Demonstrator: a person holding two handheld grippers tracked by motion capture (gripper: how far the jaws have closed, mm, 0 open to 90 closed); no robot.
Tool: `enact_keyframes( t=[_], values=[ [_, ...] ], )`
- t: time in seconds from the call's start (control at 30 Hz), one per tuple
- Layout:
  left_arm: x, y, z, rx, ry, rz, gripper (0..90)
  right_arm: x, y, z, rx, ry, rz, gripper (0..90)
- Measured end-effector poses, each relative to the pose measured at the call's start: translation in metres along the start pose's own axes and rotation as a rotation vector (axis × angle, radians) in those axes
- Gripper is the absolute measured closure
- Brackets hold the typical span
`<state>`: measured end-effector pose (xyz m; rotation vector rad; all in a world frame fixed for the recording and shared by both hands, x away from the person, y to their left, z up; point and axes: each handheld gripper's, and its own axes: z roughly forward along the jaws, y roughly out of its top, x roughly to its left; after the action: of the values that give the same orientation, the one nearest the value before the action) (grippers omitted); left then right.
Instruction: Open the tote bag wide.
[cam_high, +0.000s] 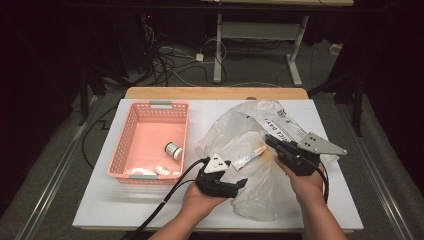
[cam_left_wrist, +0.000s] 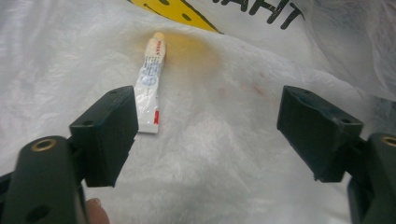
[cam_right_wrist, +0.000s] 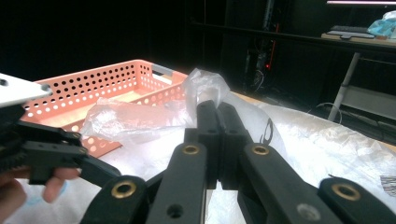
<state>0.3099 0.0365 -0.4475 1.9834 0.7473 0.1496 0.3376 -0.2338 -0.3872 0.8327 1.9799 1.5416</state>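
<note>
A small white tube (cam_high: 249, 159) with red print lies on a crumpled clear plastic bag (cam_high: 260, 195) at the table's middle. My left gripper (cam_high: 235, 178) hovers low over the bag's near side, open. In the left gripper view its jaws stand wide apart over bare film (cam_left_wrist: 210, 163), and the tube (cam_left_wrist: 150, 88) lies just beyond the left jaw, untouched. My right gripper (cam_high: 270, 141) reaches in from the right. In the right gripper view its jaws (cam_right_wrist: 217, 105) are pressed together, with a bunched fold of the bag (cam_right_wrist: 205, 86) at their tips.
A pink perforated basket (cam_high: 150, 106) stands left of the bag and holds a small white roll (cam_high: 173, 150) and other white pieces (cam_high: 162, 170). Its wall (cam_right_wrist: 93, 77) rises behind the bag in the right gripper view. A black cable (cam_high: 165, 200) trails off the table's front edge.
</note>
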Motion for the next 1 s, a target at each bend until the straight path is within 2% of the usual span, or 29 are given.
enact_keyframes(
  t=[0.13, 0.2, 0.4, 0.5, 0.73, 1.0],
  values=[
    [-0.002, -0.002, -0.013, 0.01, 0.001, 0.021, 14.2, 0.0, 0.0, -0.001, -0.002, 0.0, 0.0, 90.0],
    [-0.004, -0.003, -0.02, 0.021, 0.013, 0.031, 9.4, 0.0, 0.001, -0.001, -0.005, -0.002, 0.003, 90.0],
    [0.0, -0.006, -0.036, 0.028, 0.035, 0.004, 0.0, 0.0, 0.001, -0.002, -0.003, -0.004, 0.002, 90.0],
    [0.002, -0.007, -0.046, 0.025, 0.037, 0.006, 0.0, 0.001, 0.001, -0.002, -0.002, -0.006, 0.001, 90.0],
    [0.008, -0.011, -0.071, 0.018, 0.077, 0.012, 0.0, 0.0, 0.001, -0.002, -0.003, -0.007, 0.0, 90.0],
    [0.027, -0.02, -0.094, 0.009, 0.122, -0.027, 0.0, 0.001, 0.001, -0.002, 0.002, -0.008, -0.002, 90.0]
  ],
)
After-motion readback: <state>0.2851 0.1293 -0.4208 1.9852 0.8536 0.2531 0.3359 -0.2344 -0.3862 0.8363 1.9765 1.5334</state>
